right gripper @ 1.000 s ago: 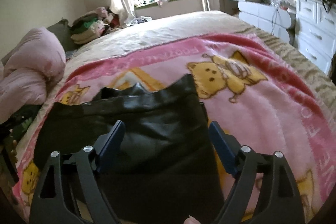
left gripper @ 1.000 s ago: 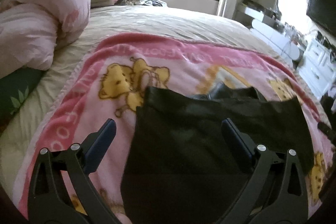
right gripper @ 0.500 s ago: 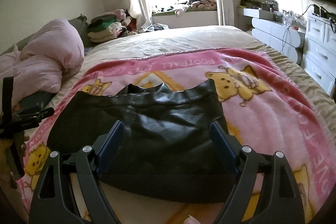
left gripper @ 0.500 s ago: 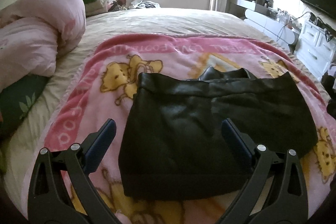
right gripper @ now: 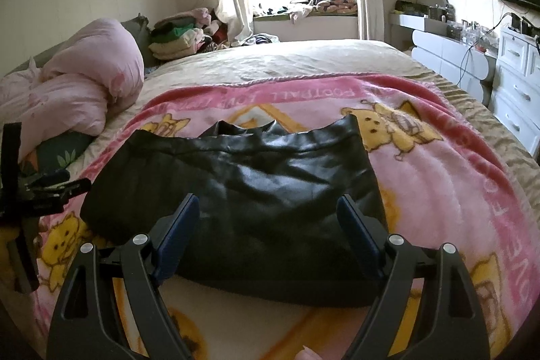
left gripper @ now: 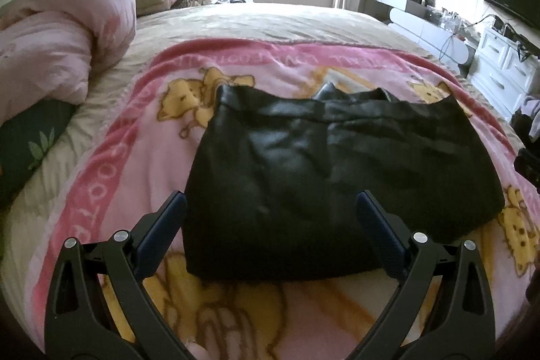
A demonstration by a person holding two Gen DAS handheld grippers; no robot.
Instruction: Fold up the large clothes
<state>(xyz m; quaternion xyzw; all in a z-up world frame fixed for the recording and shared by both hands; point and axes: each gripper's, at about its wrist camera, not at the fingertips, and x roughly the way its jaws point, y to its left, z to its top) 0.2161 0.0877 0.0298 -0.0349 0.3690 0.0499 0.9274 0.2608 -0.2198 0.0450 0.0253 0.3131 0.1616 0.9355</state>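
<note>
1. The bed [right gripper: 303,59] is carrying a pink bear-print blanket [right gripper: 432,171]; the blanket is serving as landmark for all positions below.
2. The black leather-look garment [left gripper: 303,177] is lying folded, roughly at the blanket's middle, a collar-like peak poking out at its far edge.
3. The left tongs [left gripper: 270,225] are hovering wide and empty above the garment's near-left portion.
4. The right tongs [right gripper: 268,225] are hovering wide and empty above its near-right portion.
5. Judgement: a fold appears complete; both tools are standing clear. Any further fold calls for lowering onto the near hem, closing on both layers, and carrying them toward the blanket's far border.
</note>
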